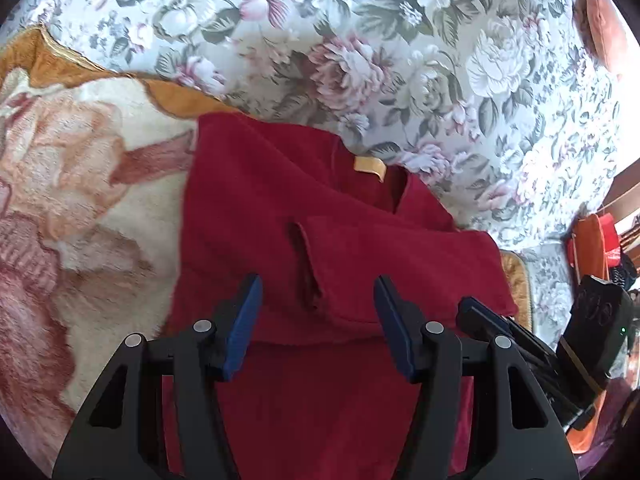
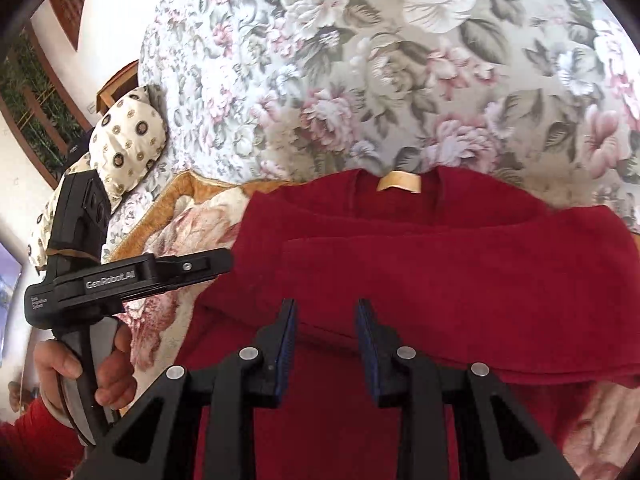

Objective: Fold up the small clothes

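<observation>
Red garment lies flat on the plush blanket, collar and tan label at the far side against the floral bedspread, sleeves already laid across the chest so the body can fold up neatly; left gripper hovers over the near left part, jaws spread, holding nothing; right gripper hangs above the near hem, jaws parted too; both look lined up for a hem grab, I'd judge.
</observation>
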